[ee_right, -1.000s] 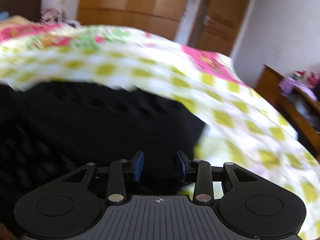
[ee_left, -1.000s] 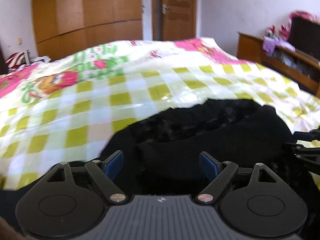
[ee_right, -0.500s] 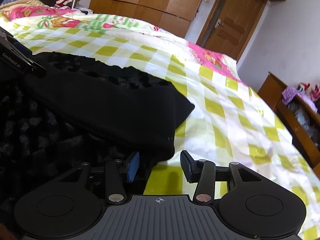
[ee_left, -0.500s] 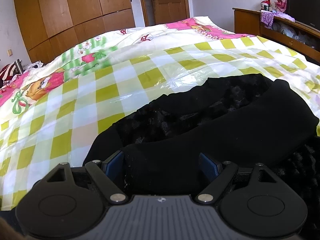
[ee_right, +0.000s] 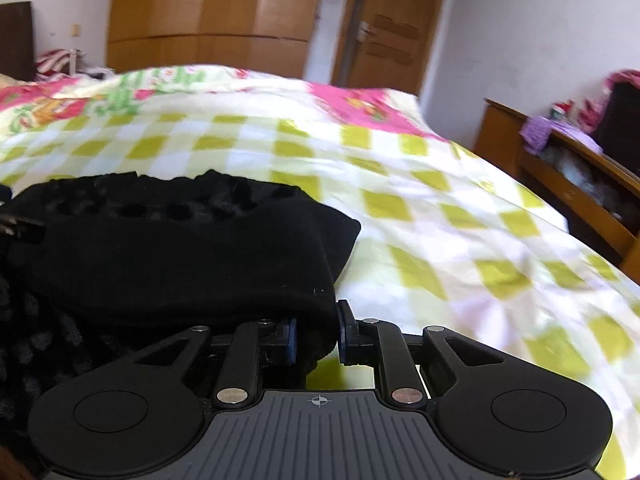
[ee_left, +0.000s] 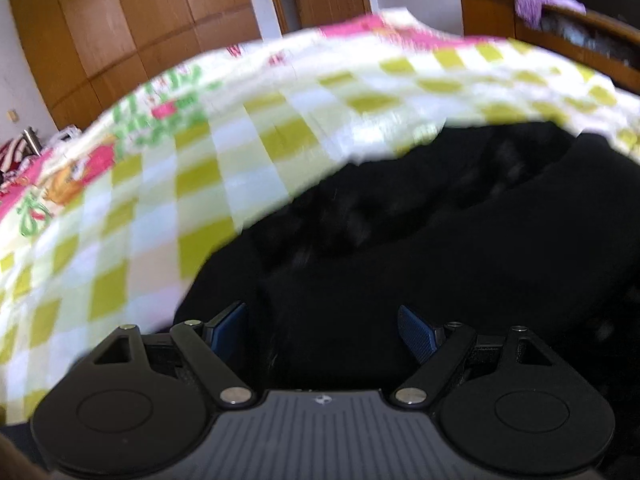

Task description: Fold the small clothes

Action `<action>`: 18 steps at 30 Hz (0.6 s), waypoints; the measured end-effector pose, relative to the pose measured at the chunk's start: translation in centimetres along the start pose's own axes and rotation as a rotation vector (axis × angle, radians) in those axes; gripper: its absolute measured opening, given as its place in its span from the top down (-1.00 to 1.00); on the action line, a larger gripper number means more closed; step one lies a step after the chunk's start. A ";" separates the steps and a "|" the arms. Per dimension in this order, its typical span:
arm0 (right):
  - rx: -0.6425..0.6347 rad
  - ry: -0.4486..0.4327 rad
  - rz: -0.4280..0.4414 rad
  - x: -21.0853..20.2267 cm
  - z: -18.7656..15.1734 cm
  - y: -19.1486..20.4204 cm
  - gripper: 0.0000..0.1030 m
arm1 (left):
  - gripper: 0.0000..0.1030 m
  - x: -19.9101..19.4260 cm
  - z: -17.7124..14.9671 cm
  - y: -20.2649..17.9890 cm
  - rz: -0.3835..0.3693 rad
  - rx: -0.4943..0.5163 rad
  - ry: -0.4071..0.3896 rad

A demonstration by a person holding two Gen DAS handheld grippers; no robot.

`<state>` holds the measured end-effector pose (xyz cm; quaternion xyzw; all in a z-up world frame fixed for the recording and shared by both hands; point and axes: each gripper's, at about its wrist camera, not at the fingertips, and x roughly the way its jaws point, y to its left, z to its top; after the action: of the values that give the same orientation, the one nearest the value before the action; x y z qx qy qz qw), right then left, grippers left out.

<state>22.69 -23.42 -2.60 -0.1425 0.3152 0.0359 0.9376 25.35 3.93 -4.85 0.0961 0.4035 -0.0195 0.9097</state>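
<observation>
- Black garment [ee_right: 180, 256] lies on the bed [ee_right: 440, 216] nr its front edge, right under both grippers; a smooth layer sits doubled over a fuzzy textured layer.
- R gripper [ee_right: 315, 334]: fingers closed on the garment's near R corner, cloth pinched btwn the pads.
- L gripper [ee_left: 322, 330]: fingers wide apart, black cloth [ee_left: 420, 248] btwn and under them, nothing clamped; view is blurred.
- Progress, as I judge it: one fold looks laid, approx mid-task. Left to do: L side needs a grip, then another fold and tidy edges.
- Farther: checked yellow-white cover w/ pink cartoon print, then wardrobe [ee_right: 208, 12], door [ee_right: 384, 28] at back; wooden shelf unit [ee_right: 568, 176] at R.
</observation>
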 end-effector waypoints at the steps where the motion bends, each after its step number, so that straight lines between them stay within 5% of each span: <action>1: -0.019 0.037 -0.012 0.5 -0.5 0.0 0.68 | -0.83 0.2 -0.3 -0.2 -0.009 0.007 0.007; 3: -0.054 0.091 0.002 0.9 -0.7 -0.1 0.64 | -0.83 0.0 -0.4 -0.3 -0.004 0.016 0.000; 9: -0.030 0.043 0.075 -2.8 1.0 -1.9 0.43 | -0.83 -0.7 0.1 -0.2 0.006 0.018 -0.031; 13: 0.104 0.022 0.127 -3.8 2.0 -3.7 0.37 | -0.83 -0.4 0.5 -0.5 0.019 0.039 -0.039; 18: 0.229 0.014 0.158 -0.2 4.8 -5.5 0.32 | -0.83 -0.3 0.5 -1.0 0.032 0.070 -0.040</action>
<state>26.19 -27.29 2.46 -0.0097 0.3342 0.0725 0.9397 25.39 2.88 -4.48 0.1337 0.3827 -0.0210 0.9139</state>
